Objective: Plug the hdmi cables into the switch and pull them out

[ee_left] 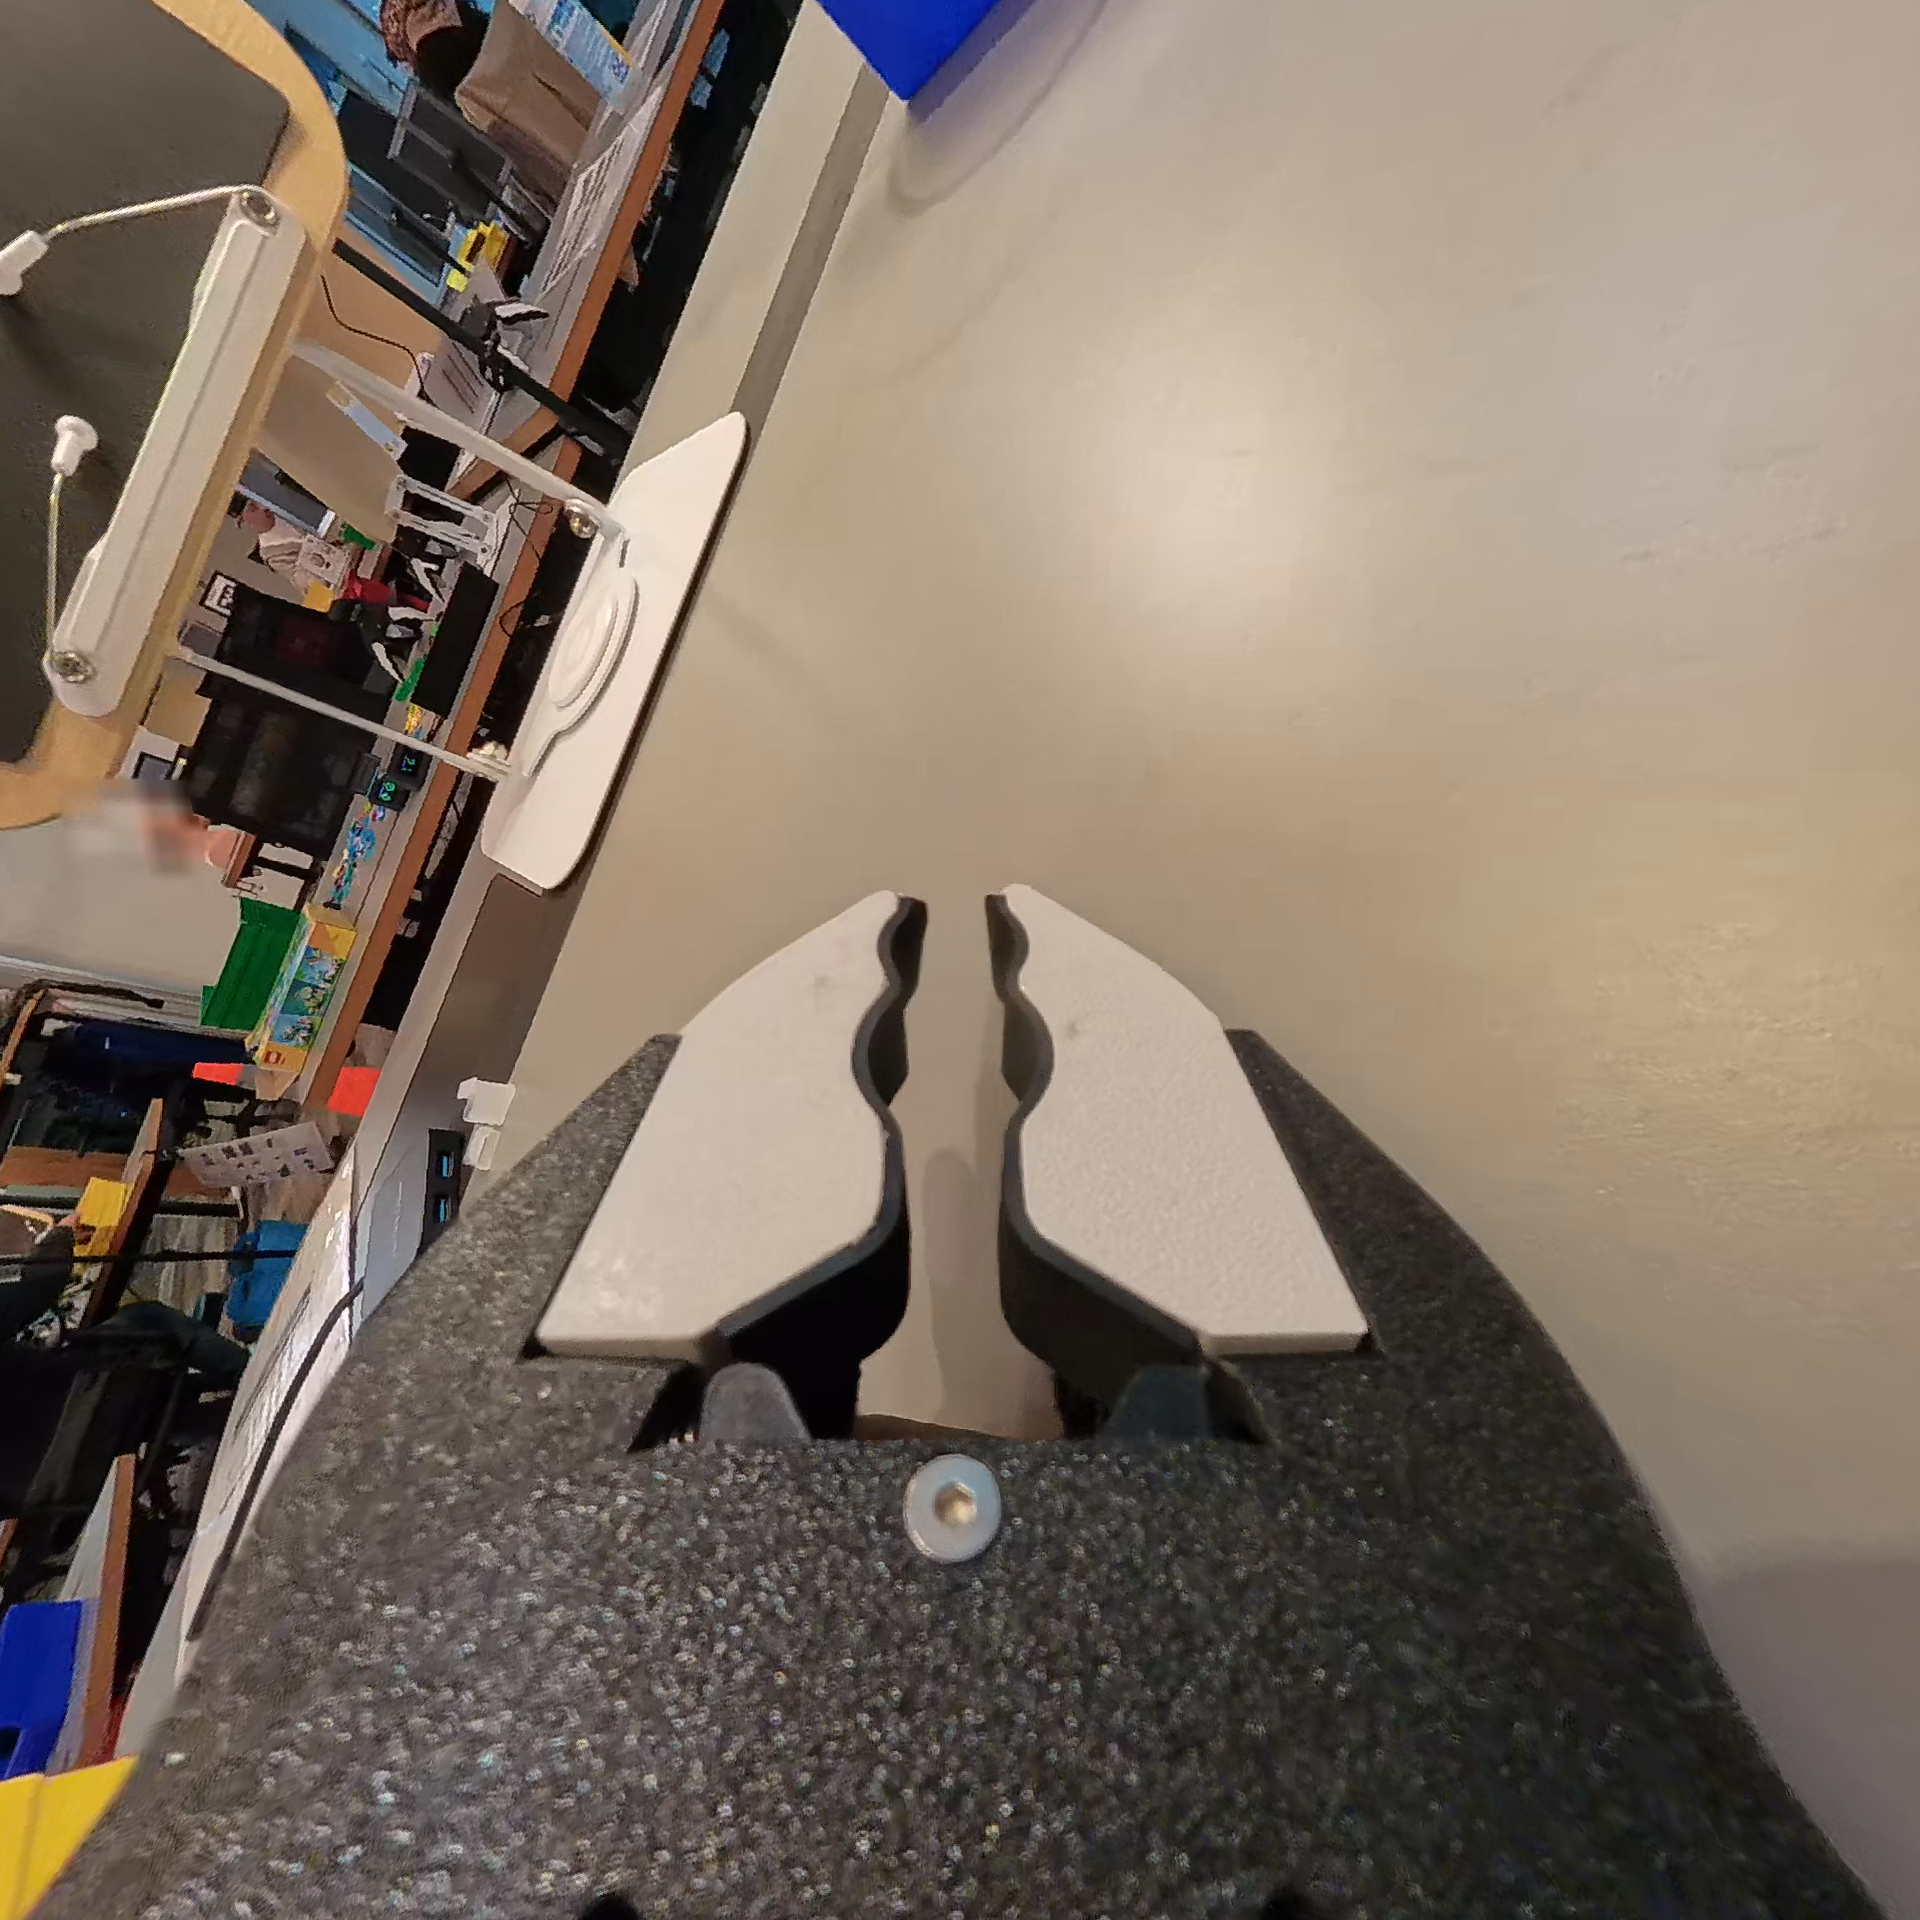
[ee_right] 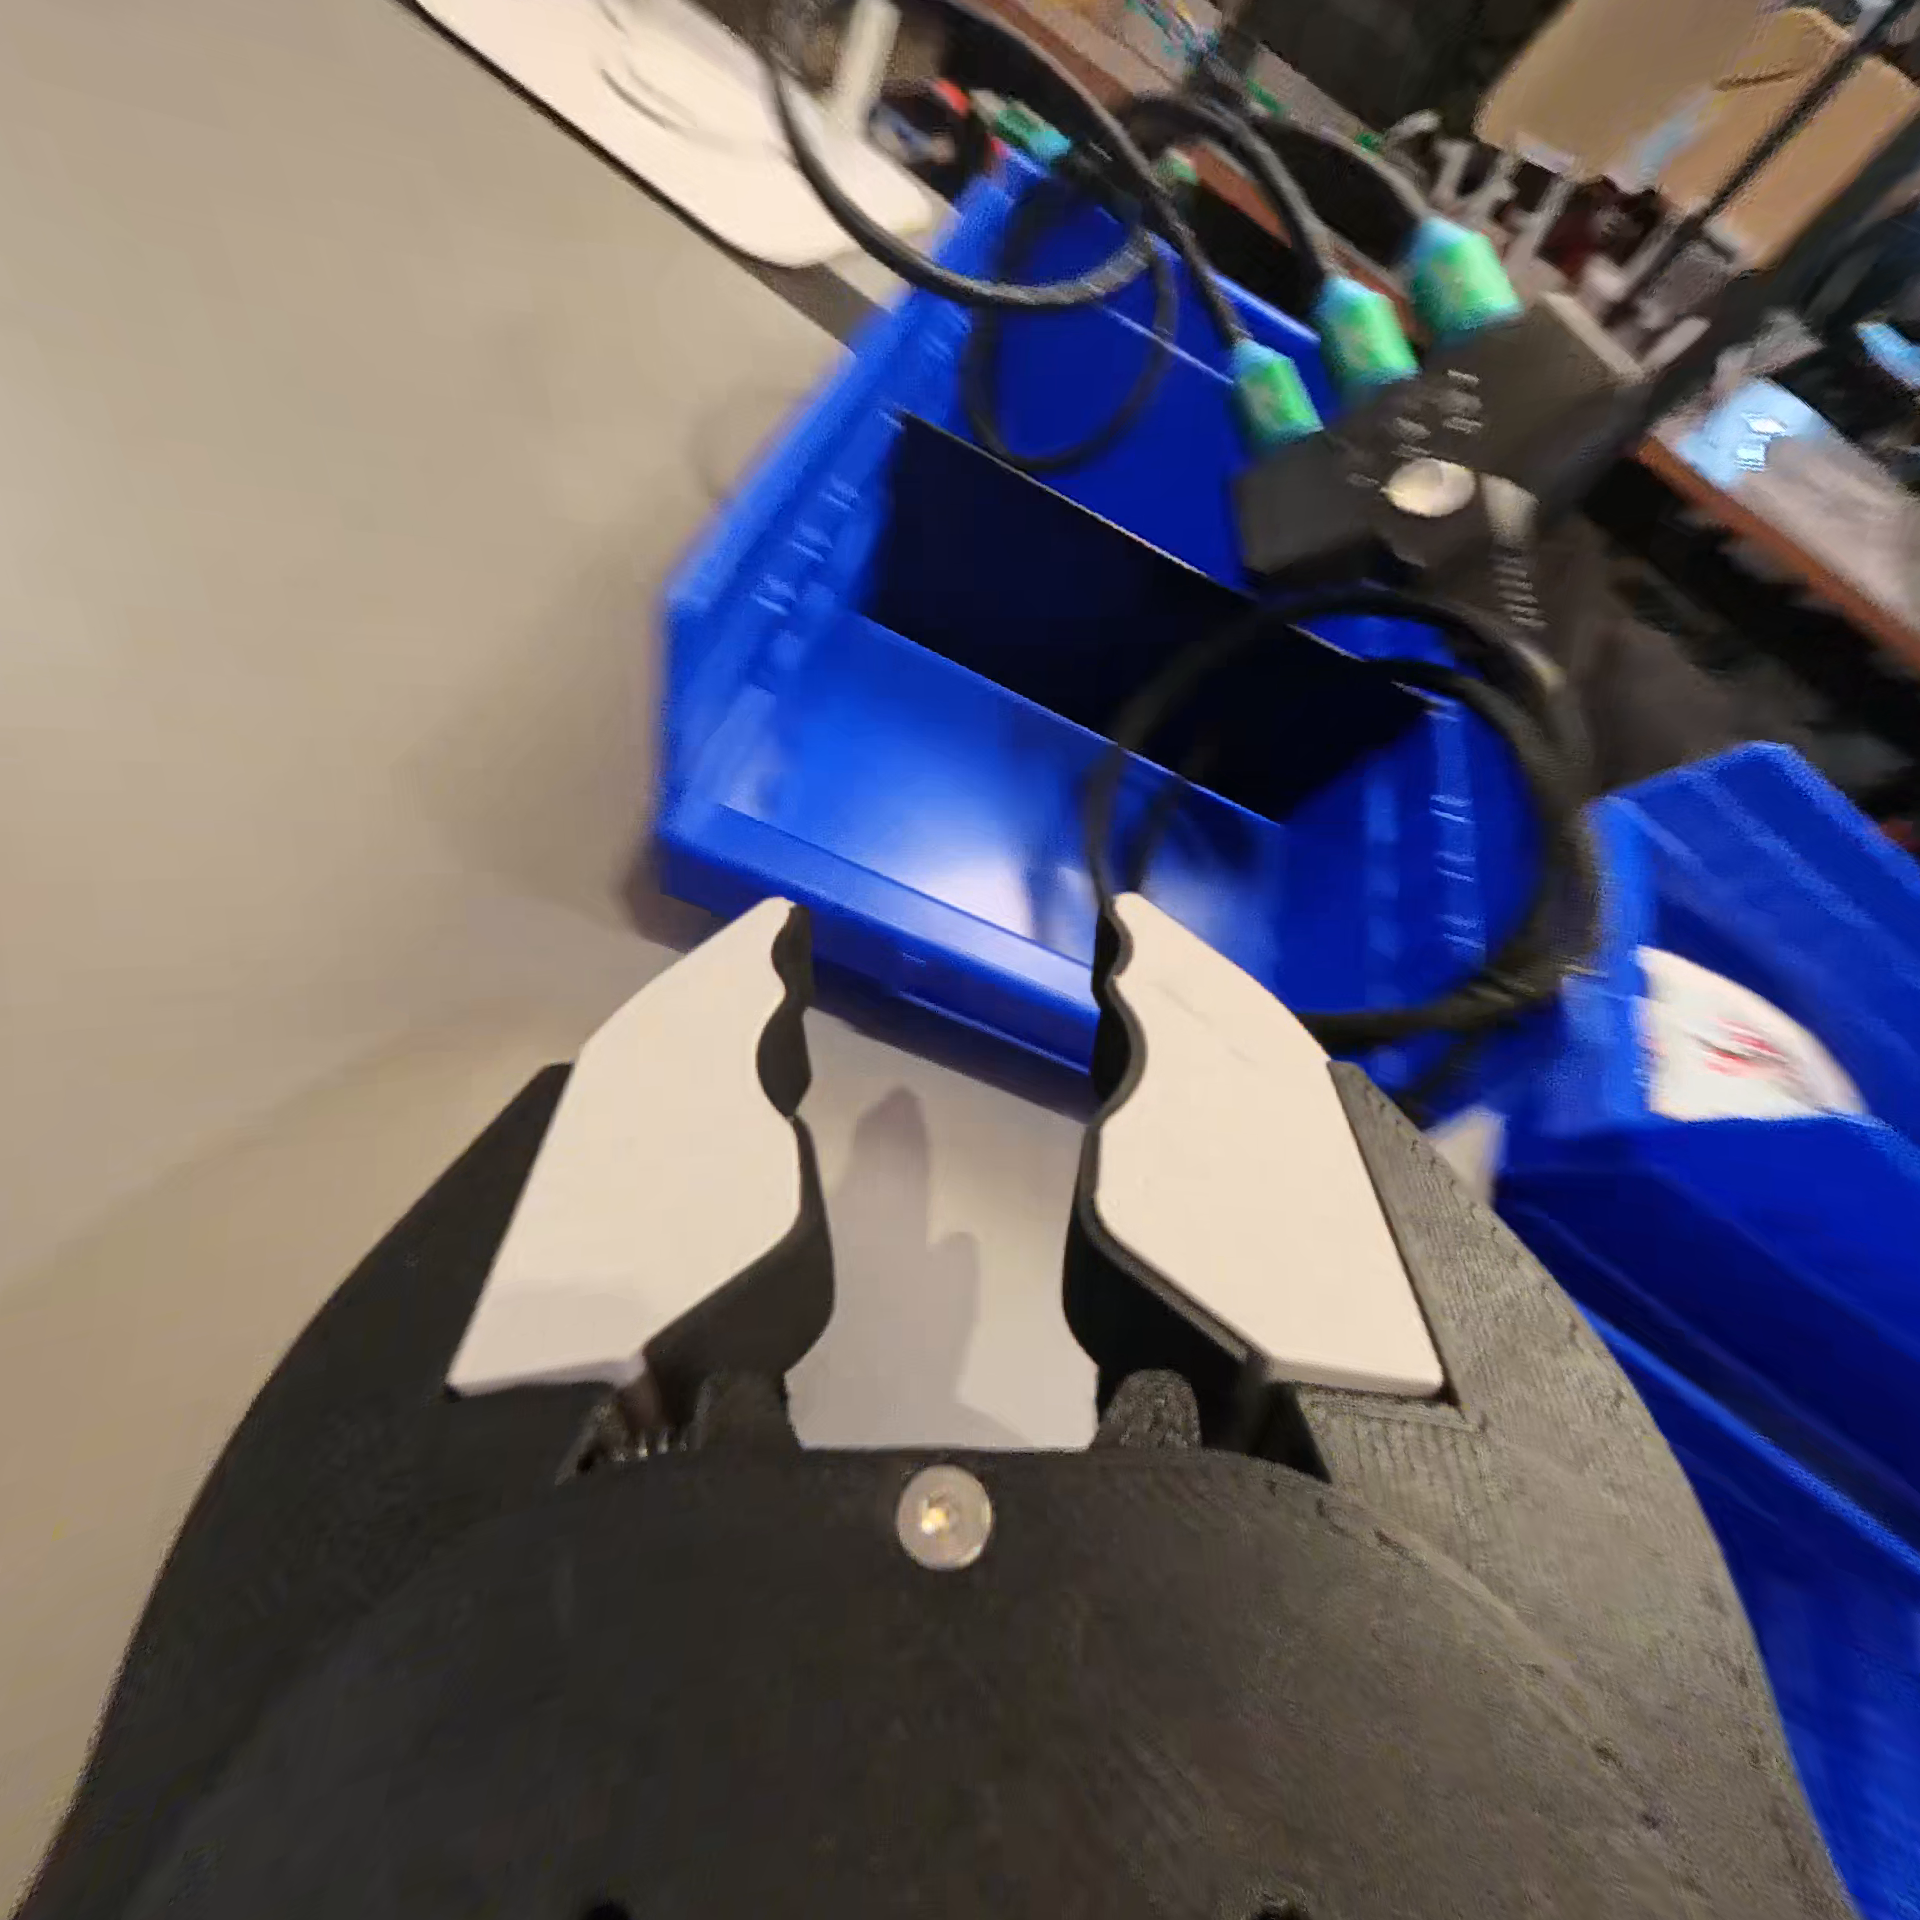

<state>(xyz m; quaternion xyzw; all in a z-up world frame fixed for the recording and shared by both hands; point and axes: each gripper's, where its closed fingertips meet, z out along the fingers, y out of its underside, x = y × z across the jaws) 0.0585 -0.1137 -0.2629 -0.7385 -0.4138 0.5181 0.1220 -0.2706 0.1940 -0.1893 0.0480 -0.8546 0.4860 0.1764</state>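
Observation:
In the right wrist view a black switch box (ee_right: 1392,468) sits at the far right corner of a blue bin (ee_right: 935,831). Three green-blue HDMI plugs (ee_right: 1361,332) stand side by side in it, and their black cables (ee_right: 1039,281) loop away to the left. Another black cable (ee_right: 1538,831) loops down from the switch over the bin. My right gripper (ee_right: 951,914) is open and empty, at the bin's near rim, well short of the switch. My left gripper (ee_left: 956,909) is open by a narrow gap, empty, over bare table (ee_left: 1351,623). The switch does not show in the left wrist view.
A second blue bin (ee_right: 1714,1195) with a white label stands to the right of the first. A white flat stand base (ee_left: 623,644) lies at the table's edge on the left; a blue bin corner (ee_left: 914,42) shows at the top. Cluttered shelves lie beyond the table. There is about 45 centimeters between the tips of the two grippers.

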